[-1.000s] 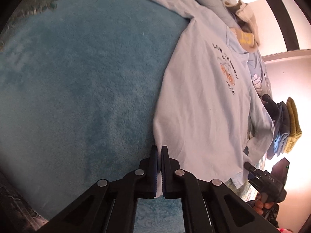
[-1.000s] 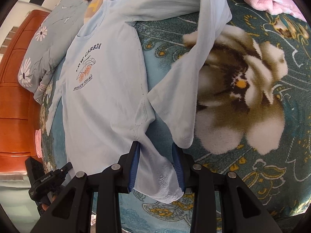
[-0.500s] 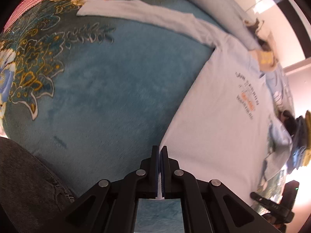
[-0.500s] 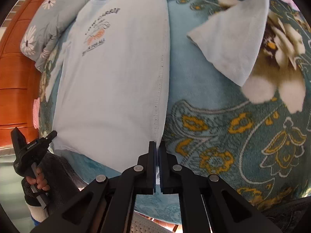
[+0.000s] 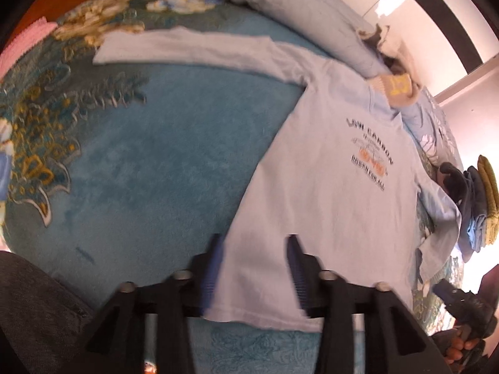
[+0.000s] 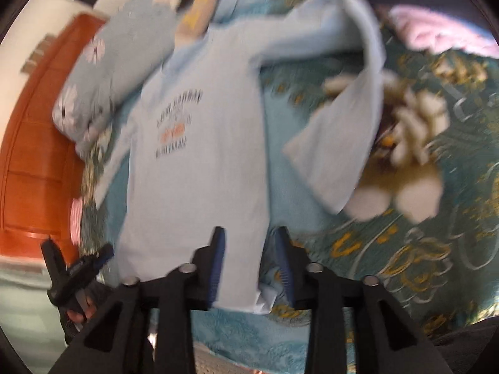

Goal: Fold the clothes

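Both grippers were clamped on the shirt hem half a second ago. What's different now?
Both have let go: the left gripper and right gripper now stand open, with the light blue shirt hem lying loose between their fingers. The shirt is still spread print-up on the teal blanket, sleeves out to the sides.

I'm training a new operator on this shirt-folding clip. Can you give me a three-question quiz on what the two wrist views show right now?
1. True or false: the left gripper is clamped on the hem of the shirt.
2. How does the sleeve in the right wrist view lie? A) straight out B) bent back toward the hem C) tucked under the body
3. Fill in: the right gripper has its jaws ____.

Key: 1 false, its jaws stand apart; 2 B; 3 open.
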`<move>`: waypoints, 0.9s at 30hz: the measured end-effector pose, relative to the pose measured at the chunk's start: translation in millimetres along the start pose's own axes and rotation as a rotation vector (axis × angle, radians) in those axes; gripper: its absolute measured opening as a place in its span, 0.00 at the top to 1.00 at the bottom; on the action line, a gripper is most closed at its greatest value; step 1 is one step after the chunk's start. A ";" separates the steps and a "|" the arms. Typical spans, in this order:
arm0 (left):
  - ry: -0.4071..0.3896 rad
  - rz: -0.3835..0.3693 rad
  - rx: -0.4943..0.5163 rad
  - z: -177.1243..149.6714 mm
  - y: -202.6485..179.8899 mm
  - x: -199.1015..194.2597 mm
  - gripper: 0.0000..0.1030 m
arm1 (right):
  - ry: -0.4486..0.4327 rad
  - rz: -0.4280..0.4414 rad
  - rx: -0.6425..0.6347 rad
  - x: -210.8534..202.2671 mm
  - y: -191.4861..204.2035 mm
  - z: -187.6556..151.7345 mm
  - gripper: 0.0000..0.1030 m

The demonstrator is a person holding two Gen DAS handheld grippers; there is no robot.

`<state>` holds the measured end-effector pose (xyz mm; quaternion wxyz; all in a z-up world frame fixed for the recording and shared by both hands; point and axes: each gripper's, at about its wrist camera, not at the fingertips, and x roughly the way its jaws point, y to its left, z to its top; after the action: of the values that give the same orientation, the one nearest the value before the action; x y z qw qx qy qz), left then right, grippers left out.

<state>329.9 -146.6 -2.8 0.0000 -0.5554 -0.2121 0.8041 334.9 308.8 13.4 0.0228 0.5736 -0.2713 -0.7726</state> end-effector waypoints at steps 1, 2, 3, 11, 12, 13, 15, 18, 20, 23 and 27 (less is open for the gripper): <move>-0.028 -0.002 -0.005 3.9 -3.2 -0.8 0.46 | -0.044 -0.042 0.026 -8.2 -7.8 4.8 0.64; -0.048 -0.010 -0.016 6.3 -1.9 -4.0 0.44 | -0.067 -0.068 0.067 -11.4 -17.5 8.5 0.64; -0.057 -0.021 -0.028 10.0 -1.0 -5.4 0.42 | -0.069 -0.078 0.121 -9.6 -29.2 11.1 0.64; -0.027 -0.055 -0.005 8.7 1.0 5.3 0.41 | 0.004 -0.071 0.277 39.5 -47.3 13.7 0.64; -0.025 -0.057 -0.010 8.6 2.4 5.6 0.41 | 0.007 -0.087 0.286 42.8 -47.6 13.7 0.64; -0.024 -0.059 -0.015 8.5 3.8 5.9 0.41 | 0.006 -0.089 0.296 44.1 -49.0 14.0 0.66; -0.020 -0.063 -0.025 8.4 6.5 6.5 0.41 | -0.009 -0.066 0.313 40.9 -53.2 15.8 0.97; -0.014 -0.070 -0.039 8.1 10.6 7.4 0.41 | -0.072 -0.040 0.304 22.6 -53.8 26.0 0.97; -0.010 -0.074 -0.049 8.0 13.4 8.0 0.41 | -0.131 -0.058 0.256 -2.1 -50.9 40.8 0.97; -0.005 -0.078 -0.059 9.2 15.5 10.1 0.41 | -0.241 -0.132 0.154 -56.9 -47.1 66.7 0.97; 0.002 -0.080 -0.064 12.6 14.7 14.2 0.41 | -0.342 -0.238 0.060 -117.5 -42.9 102.6 0.97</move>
<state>316.6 -161.0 -16.9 0.0148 -0.5468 -0.2596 0.7959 294.6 426.4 117.0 -0.1321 0.4626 -0.2244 -0.8475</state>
